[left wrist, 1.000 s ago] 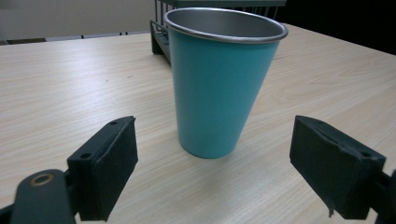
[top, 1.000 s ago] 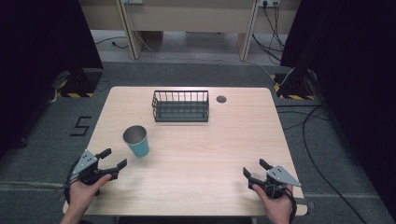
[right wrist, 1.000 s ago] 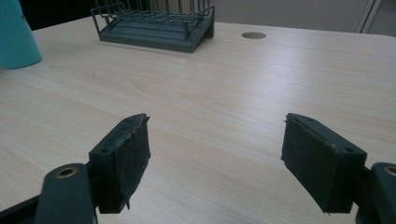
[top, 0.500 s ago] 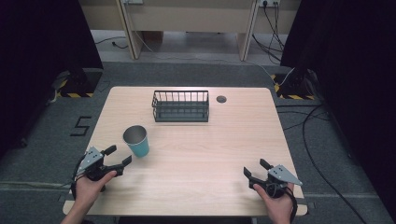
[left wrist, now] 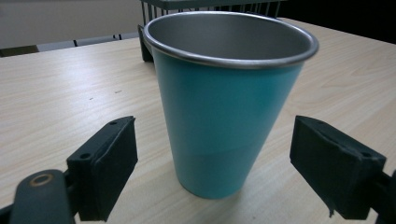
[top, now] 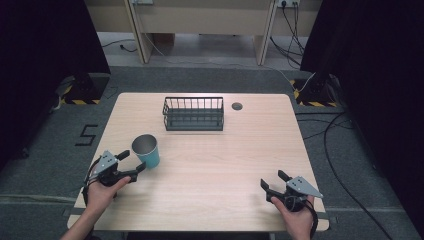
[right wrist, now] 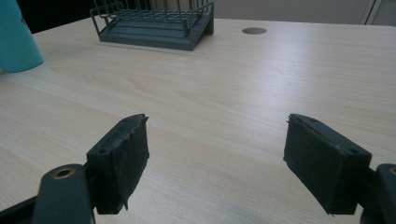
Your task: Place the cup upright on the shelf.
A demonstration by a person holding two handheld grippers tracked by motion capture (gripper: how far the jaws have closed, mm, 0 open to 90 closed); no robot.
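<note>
A teal cup [top: 146,149] with a metal rim stands upright on the left half of the wooden table [top: 215,165]. My left gripper [top: 131,164] is open just beside it, and in the left gripper view the cup [left wrist: 224,102] stands between the two spread jaws, touching neither. My right gripper [top: 272,181] is open near the front right edge, with nothing between its jaws. In the right gripper view [right wrist: 219,163] the cup [right wrist: 16,37] shows at the far left.
A dark wire basket [top: 193,113] stands at the back middle of the table, and also appears far off in the right gripper view [right wrist: 154,23]. A round cable hole [top: 237,106] lies to its right. Cables run over the floor at the right.
My left gripper has moved forward and right, up to the cup, so its jaws now flank it. The right gripper has stayed in place.
</note>
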